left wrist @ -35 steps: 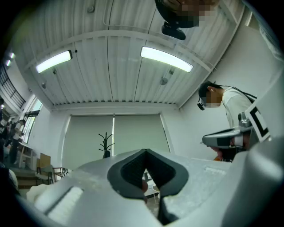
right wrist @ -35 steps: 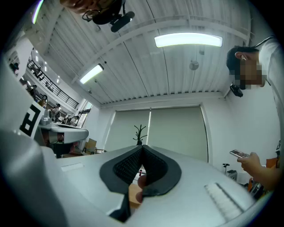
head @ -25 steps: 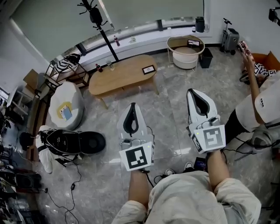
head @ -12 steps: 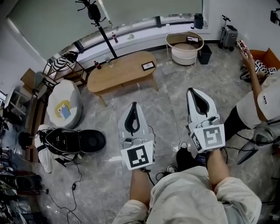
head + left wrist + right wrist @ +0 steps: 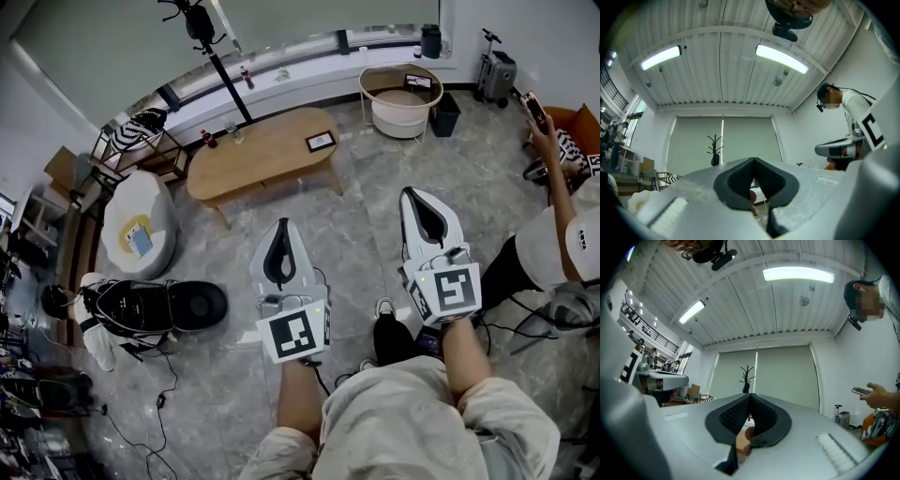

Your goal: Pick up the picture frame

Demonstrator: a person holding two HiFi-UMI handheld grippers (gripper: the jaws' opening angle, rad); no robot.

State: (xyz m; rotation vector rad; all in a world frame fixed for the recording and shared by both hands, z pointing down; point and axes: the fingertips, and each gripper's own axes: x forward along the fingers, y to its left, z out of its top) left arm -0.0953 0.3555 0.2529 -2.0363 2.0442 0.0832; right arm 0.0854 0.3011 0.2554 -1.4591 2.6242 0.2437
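Note:
A small dark picture frame (image 5: 321,142) lies on the right end of the oval wooden coffee table (image 5: 253,161), far ahead of both grippers. My left gripper (image 5: 282,223) hangs over the marble floor, well short of the table, and its jaws are shut and empty. My right gripper (image 5: 418,195) is beside it on the right, jaws together with nothing between them. Both gripper views point slightly upward at the ceiling and the window blind. The left gripper (image 5: 752,160) and right gripper (image 5: 750,395) show closed tips there. A second dark frame (image 5: 416,82) rests on a round white table (image 5: 375,79).
A black coat stand (image 5: 221,66) rises behind the coffee table. A white pouf (image 5: 141,225) and a black bag with a round base (image 5: 155,305) sit at the left. A black bin (image 5: 443,114) and a suitcase (image 5: 496,75) stand at the back right. A person (image 5: 562,234) holding a phone sits at the right.
The view has shifted a little toward the coffee table and a black shoe has come into sight below the grippers. Both grippers stay shut. The seated person's arm has shifted to the right.

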